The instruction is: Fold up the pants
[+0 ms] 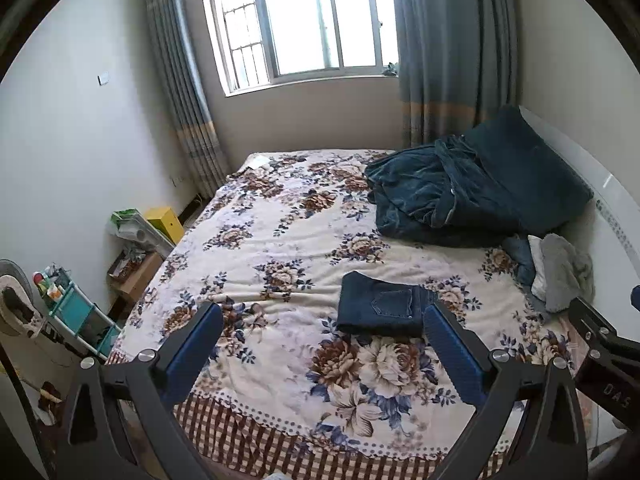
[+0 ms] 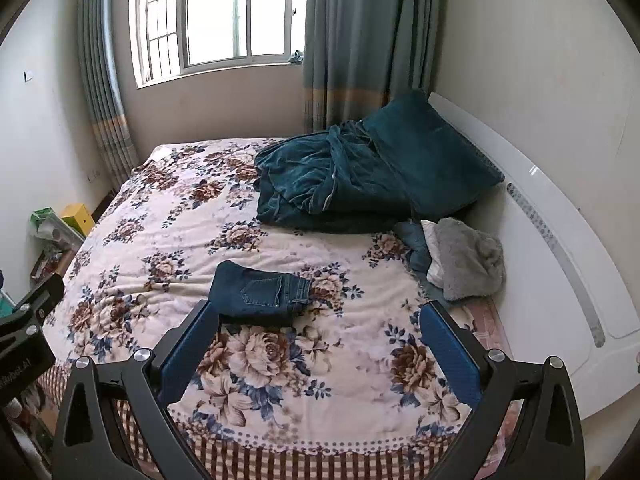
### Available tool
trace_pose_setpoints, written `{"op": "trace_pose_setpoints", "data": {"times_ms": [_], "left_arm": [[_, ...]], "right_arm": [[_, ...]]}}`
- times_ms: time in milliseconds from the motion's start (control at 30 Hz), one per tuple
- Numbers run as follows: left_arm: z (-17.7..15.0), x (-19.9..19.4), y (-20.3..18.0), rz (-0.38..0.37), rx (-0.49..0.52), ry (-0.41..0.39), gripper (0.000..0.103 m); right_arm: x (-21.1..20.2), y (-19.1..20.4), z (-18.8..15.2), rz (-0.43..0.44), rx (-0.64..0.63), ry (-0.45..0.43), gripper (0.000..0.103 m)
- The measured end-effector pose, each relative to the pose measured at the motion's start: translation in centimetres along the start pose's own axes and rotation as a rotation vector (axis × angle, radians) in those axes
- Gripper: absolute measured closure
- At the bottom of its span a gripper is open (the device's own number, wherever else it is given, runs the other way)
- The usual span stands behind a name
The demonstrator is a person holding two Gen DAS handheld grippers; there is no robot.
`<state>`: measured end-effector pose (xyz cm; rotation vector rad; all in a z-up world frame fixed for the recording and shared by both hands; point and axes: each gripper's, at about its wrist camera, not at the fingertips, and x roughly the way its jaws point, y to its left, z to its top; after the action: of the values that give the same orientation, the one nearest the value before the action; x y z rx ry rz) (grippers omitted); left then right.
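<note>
A pair of dark blue jeans lies folded into a compact rectangle, back pocket up, on the floral bedspread. It also shows in the right wrist view. My left gripper is open and empty, held above the near part of the bed, with the jeans just beyond its right finger. My right gripper is open and empty, with the jeans just beyond its left finger. Part of the right gripper's body shows at the right edge of the left wrist view.
A teal velvet quilt and pillow are heaped at the far right by the white headboard. A grey fluffy cloth lies near the headboard. Boxes and a shelf stand on the floor left of the bed. A window is behind.
</note>
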<state>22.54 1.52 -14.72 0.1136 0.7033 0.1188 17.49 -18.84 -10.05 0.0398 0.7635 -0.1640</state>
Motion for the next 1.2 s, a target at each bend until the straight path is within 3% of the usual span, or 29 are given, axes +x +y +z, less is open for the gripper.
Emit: {"op": "trace_pose_setpoints", "data": {"times_ms": [467, 1200], "left_arm": [[-0.2, 1.8, -0.3, -0.032, 0.004, 0.031, 0.0], [-0.1, 1.9, -0.1, -0.042, -0.012, 0.035, 0.0]], "right_arm": [[2.3, -0.3, -0.3, -0.008, 0.005, 0.015, 0.001], [1.6, 0.8, -1.1, 0.037, -0.006, 0.018, 0.0]]}}
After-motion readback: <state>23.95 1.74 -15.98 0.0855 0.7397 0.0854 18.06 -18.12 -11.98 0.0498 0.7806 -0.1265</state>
